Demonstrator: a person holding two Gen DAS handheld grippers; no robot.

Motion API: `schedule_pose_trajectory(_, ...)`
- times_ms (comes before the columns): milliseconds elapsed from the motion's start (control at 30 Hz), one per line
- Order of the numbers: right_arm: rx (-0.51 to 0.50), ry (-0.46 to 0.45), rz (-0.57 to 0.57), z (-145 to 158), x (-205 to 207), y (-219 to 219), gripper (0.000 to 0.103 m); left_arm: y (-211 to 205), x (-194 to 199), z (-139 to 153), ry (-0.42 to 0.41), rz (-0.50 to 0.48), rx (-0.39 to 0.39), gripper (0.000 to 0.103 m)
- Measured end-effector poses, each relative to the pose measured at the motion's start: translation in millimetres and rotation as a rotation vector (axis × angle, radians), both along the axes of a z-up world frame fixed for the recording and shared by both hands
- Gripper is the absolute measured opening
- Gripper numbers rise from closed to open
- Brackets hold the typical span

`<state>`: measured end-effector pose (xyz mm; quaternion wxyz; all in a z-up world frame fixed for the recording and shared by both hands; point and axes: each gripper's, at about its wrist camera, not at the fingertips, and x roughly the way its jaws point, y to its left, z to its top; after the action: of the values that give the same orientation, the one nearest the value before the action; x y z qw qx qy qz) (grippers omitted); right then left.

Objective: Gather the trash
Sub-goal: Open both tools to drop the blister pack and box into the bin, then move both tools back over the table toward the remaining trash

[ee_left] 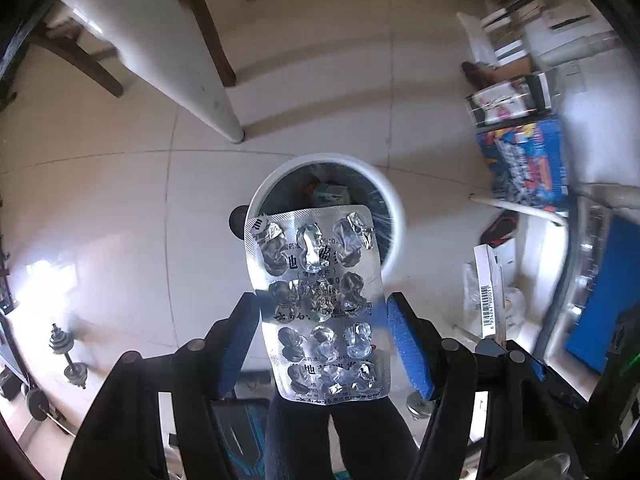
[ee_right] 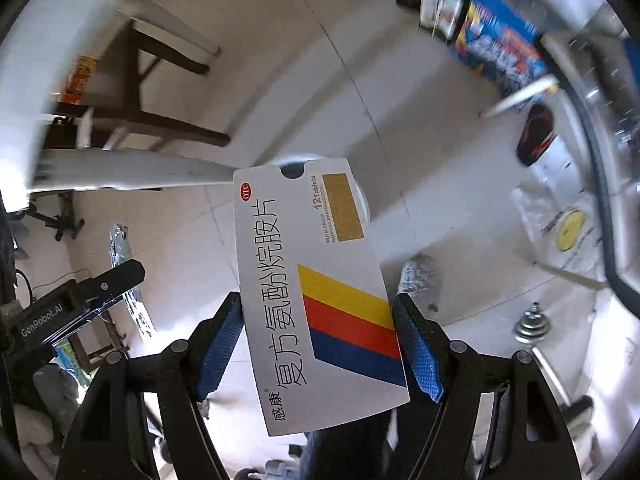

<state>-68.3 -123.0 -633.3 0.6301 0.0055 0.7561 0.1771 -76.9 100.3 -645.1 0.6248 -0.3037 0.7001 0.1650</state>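
Note:
My left gripper (ee_left: 322, 316) is shut on a silver, used blister pack (ee_left: 320, 300) and holds it upright over the floor. Just beyond it stands a round white trash bin (ee_left: 394, 208) with a dark liner and some waste inside. My right gripper (ee_right: 318, 320) is shut on a flat white medicine box (ee_right: 316, 292) with yellow, red and blue stripes. The box hides most of the white bin (ee_right: 362, 196) behind it. The left gripper with the blister pack shows at the left of the right wrist view (ee_right: 120, 276).
White table legs (ee_left: 192, 76) and dark chair legs (ee_left: 208, 28) stand on the tiled floor beyond the bin. Boxes and a blue carton (ee_left: 524, 164) pile up at the right. Dumbbells (ee_left: 68, 352) lie at the left. A black-red slipper (ee_right: 536, 136) lies right.

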Motion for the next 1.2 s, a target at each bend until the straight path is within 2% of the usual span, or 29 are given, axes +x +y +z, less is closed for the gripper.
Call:
schedule_pose_trajectory(67, 0.004, 0.007, 0.007, -47.3, -0.2, 7.5, 0.077, 3.6, 1.4, -30.5, 0.009, -0.003, -0.006, 0.063)
schedule_pose_trajectory(100, 0.002, 0.007, 0.011, -61.3, -0.3, 9.9, 0.077, 5.1, 2.7, -51.3, 0.016, -0.001, -0.012, 0.063)
schedule_pose_trajectory(233, -0.005, 0.012, 0.044, -127.3, -0.3, 22.4, 0.077, 6.7, 2.4, -89.7, 0.042, 0.006, -0.030, 0.063)
schedule_pose_trajectory(400, 0.011, 0.031, 0.082, -171.4, -6.3, 34.4, 0.077, 7.5, -5.1, -104.9, 0.056, 0.031, -0.062, 0.064)
schedule_pose_trajectory(467, 0.017, 0.062, 0.085, -180.9, -9.4, 36.4, 0.078, 8.7, -7.8, -101.7, 0.065, 0.025, -0.040, 0.076)
schedule_pose_trajectory(500, 0.018, 0.070, 0.087, -182.7, -9.8, 36.4, 0.078, 9.9, -9.6, -96.7, 0.069, 0.021, -0.013, 0.087)
schedule_pose_trajectory(533, 0.014, 0.070, 0.093, -183.6, -10.7, 35.9, 0.083, 14.0, -14.0, -92.5, 0.070, 0.019, 0.004, 0.094)
schedule_pose_trajectory(567, 0.009, 0.062, 0.098, -181.6, -11.3, 35.4, 0.097, 15.7, -16.3, -86.0, 0.072, 0.018, 0.028, 0.098)
schedule_pose_trajectory(600, 0.009, 0.054, 0.104, -177.7, -12.0, 35.3, 0.103, 17.2, -18.6, -82.7, 0.073, 0.017, 0.040, 0.102)
schedule_pose_trajectory(800, -0.051, -0.005, 0.176, -149.1, -11.9, 34.0, 0.103, 16.5, -35.2, -40.3, 0.076, -0.020, 0.172, 0.102)
schedule_pose_trajectory(900, -0.086, -0.030, 0.199, -131.7, -12.4, 34.7, 0.103, 12.7, -42.3, -23.0, 0.082, -0.026, 0.208, 0.102)
schedule_pose_trajectory(1200, -0.146, -0.079, 0.233, -65.4, -15.2, 37.0, 0.103, -1.3, -60.1, 36.8, 0.078, -0.010, 0.248, 0.102)
